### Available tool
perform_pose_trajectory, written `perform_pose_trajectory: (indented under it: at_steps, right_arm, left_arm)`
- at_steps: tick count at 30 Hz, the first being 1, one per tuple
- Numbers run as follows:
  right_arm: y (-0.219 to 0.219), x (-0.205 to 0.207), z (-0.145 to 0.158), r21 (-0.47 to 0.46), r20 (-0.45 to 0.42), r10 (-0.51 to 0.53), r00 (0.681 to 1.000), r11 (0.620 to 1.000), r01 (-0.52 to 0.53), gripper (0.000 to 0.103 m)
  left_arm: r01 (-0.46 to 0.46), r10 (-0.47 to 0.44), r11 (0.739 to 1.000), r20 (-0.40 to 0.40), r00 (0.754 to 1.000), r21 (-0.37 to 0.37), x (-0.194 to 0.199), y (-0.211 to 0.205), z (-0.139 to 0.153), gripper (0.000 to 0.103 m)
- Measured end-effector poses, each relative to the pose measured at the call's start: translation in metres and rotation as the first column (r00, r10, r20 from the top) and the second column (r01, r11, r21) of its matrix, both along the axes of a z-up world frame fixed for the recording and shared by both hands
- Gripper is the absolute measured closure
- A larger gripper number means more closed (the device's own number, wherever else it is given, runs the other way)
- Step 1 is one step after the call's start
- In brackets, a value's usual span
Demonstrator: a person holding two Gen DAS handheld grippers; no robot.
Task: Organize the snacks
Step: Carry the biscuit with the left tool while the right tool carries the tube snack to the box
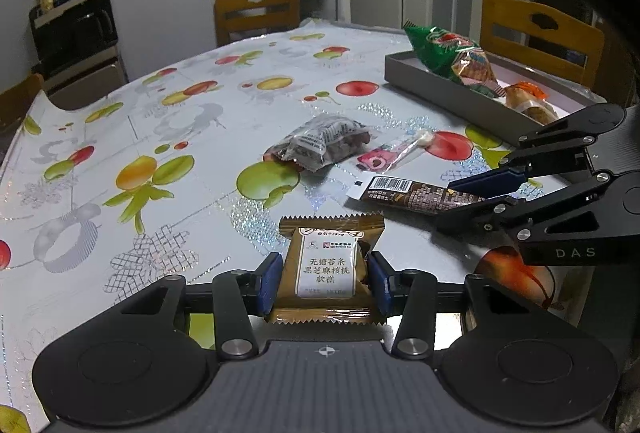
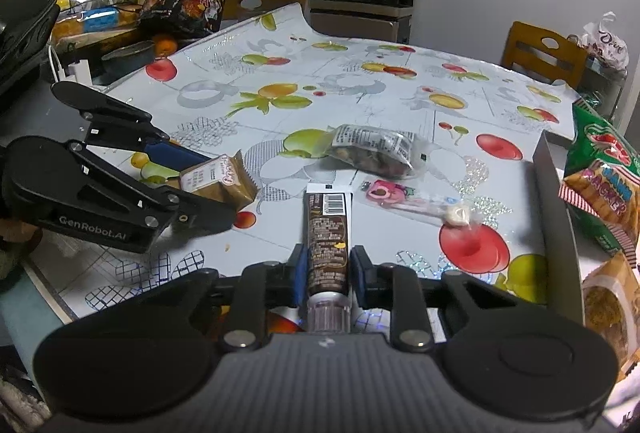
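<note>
Two grippers, both loaded. Left gripper (image 1: 326, 279) is clamped on a gold-brown wrapped cake packet (image 1: 329, 269); blue pads press both side edges, packet lying flat over the fruit-print tablecloth (image 1: 160, 137). In the right wrist view the same packet (image 2: 218, 181) sits in the left gripper (image 2: 208, 189) at the left side of the table.

Right gripper (image 2: 328, 275) is clamped on a brown squeeze tube (image 2: 327, 233), near its clear cap end, barcode end pointing away. From the left wrist view, the tube (image 1: 416, 195) pokes out of the right gripper (image 1: 466, 195) toward the table middle.

Loose on the cloth between them: a clear bag of nuts (image 1: 320, 145), and just beside it a small pink candy packet (image 1: 394, 151).

Grey tray (image 1: 440, 89) at far right holds a green snack bag (image 1: 452, 57) and an orange-wrapped pastry (image 1: 528, 101). Tray wall (image 2: 558, 217) is close to the right gripper; green bag (image 2: 600, 169) overhangs it.
</note>
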State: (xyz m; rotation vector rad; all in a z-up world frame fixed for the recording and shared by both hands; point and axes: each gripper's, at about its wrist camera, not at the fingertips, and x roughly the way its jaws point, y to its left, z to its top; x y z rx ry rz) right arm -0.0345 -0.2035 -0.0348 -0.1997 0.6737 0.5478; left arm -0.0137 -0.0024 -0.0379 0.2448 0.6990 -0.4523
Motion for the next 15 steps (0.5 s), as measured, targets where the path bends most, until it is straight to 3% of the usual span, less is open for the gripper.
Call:
perform_pose_trajectory:
  at_steps: [15]
  right_arm:
    - [-0.029, -0.005, 0.032, 0.064, 0.097, -0.052, 0.994, 0.997, 0.046, 0.081]
  left_arm:
    - [0.016, -0.015, 1.0, 0.069, 0.997, -0.008, 0.004, -0.029, 0.03, 0.057]
